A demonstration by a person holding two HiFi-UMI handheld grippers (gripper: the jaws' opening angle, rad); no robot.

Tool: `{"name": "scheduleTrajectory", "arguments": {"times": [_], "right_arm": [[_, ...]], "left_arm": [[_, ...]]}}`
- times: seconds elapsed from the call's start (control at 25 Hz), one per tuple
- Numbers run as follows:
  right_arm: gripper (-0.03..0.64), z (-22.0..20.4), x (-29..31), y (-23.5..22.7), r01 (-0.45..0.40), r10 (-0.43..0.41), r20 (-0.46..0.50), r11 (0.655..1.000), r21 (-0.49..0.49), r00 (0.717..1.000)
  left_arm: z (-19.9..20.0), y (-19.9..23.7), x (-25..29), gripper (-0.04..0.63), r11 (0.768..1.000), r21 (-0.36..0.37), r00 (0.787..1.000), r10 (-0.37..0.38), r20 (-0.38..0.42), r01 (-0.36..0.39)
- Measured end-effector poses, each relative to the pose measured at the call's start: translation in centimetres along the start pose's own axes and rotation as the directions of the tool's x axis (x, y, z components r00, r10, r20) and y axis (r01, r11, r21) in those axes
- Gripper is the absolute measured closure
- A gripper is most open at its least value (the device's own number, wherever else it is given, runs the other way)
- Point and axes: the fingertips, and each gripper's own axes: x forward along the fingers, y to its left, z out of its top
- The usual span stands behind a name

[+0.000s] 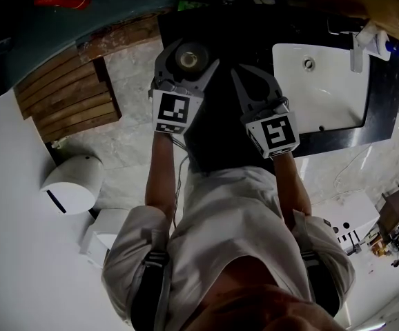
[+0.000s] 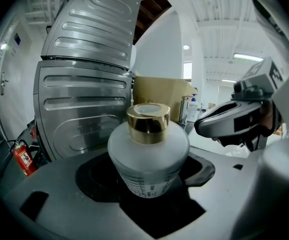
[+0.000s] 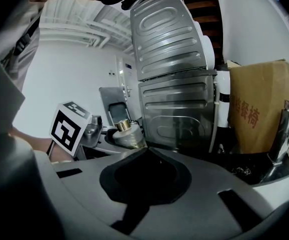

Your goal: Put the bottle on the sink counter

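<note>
The left gripper point(image 1: 188, 66) is pinching the bottle point(image 2: 148, 156) between its fingers, low on the white body. The bottle is standing upright in the grip, with its long axis vertical and its gold cap pointing up. In the head view the black desk point(image 1: 344, 138) around the white basin point(image 1: 324, 81) is lying at 3 o'clock from the bottle, well apart from it. The right gripper point(image 3: 145, 151), fingers pressed together and holding nothing, is hanging just beside at 3 o'clock. It is sitting between the bottle and the desk, so the carry probably has to pass rightward around it.
</note>
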Motion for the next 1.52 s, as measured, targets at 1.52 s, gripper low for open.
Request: {"name": "scheduleTrajectory", "arguments": {"times": [1.52], "right_arm": [[0.618, -1.0, 1.6, -1.1, -0.015, 0.016, -0.018, 1.000, 0.027, 1.000]], "left_arm": [[-3.8, 1.5, 3.5, 0.264, 0.996, 0.070, 0.980, 0.068, -0.188, -0.056]]}}
